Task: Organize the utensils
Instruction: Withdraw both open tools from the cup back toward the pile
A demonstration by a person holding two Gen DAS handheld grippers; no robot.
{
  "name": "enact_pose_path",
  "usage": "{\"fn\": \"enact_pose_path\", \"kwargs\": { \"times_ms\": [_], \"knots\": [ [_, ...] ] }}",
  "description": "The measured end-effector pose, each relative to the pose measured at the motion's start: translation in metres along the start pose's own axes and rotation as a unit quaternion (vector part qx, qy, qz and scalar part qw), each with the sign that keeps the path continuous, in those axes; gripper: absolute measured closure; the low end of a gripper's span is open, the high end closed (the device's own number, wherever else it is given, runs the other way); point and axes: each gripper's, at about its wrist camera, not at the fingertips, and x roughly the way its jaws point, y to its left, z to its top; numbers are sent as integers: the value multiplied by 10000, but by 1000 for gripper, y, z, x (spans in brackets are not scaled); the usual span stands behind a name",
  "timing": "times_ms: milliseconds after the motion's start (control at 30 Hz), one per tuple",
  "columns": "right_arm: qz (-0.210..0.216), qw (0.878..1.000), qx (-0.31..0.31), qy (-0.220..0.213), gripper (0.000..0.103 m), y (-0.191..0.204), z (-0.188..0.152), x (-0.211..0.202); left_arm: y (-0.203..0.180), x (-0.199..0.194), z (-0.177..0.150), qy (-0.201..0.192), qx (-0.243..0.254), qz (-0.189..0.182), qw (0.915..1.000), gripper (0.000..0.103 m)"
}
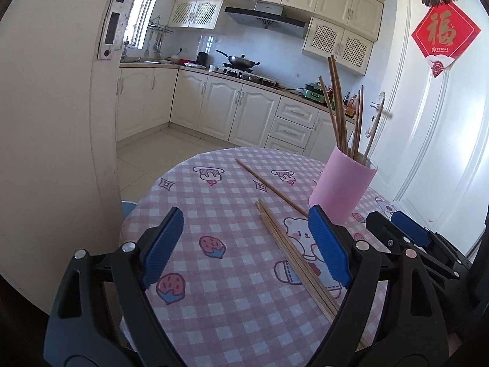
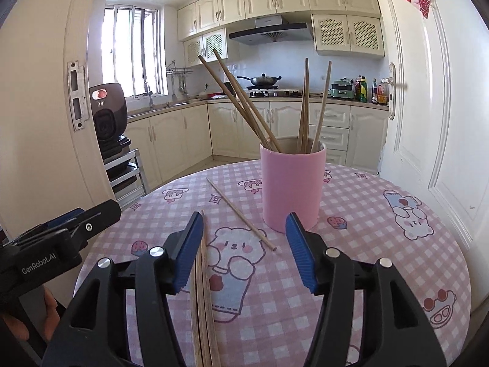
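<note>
A pink cup (image 1: 342,183) (image 2: 292,186) stands on the round table with a pink checked cloth (image 1: 214,290) (image 2: 366,244) and holds several wooden chopsticks (image 1: 339,113) (image 2: 244,104). A bundle of loose chopsticks (image 1: 293,253) (image 2: 203,275) lies flat in front of the cup. One single chopstick (image 1: 269,186) (image 2: 241,214) lies slanted just behind the bundle. My left gripper (image 1: 244,214) (image 2: 82,215) hovers open over the cloth, with the bundle's far ends between its jaws untouched. My right gripper (image 2: 244,217) (image 1: 388,218) is open too, and the bundle runs along the inner side of its left finger.
A white door (image 1: 443,153) stands close on the right of the table. On the left are a door frame, a blue stool (image 1: 128,206) and a rack bearing a dark appliance (image 2: 107,113). Kitchen cabinets and a stove lie beyond. A hand (image 2: 45,305) holds the left gripper.
</note>
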Motion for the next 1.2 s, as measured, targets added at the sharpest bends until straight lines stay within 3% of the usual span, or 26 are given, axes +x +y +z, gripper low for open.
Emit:
{"fn": "enact_pose_path", "kwargs": {
  "times_ms": [367, 467, 633, 900, 1200],
  "knots": [
    [-57, 10000, 58, 32, 45, -2, -2, 2, 1, 12, -6, 177, -161, 45, 9997, 21],
    [-26, 9999, 46, 106, 43, -3, -2, 4, -2, 9, -2, 161, -6, 52, 9999, 21],
    [-74, 9998, 30, 197, 43, -9, -3, 6, -9, 27, 1, 936, -44, 118, 9955, 21],
    [-168, 9975, 417, 543, 43, -34, -4, 18, -31, 45, -16, 1422, 248, 97, 9895, 21],
    [-23, 9931, 248, 1146, 42, -34, -9, 35, -25, 62, -21, 1913, 233, 203, 9810, 21]
  ]
}}
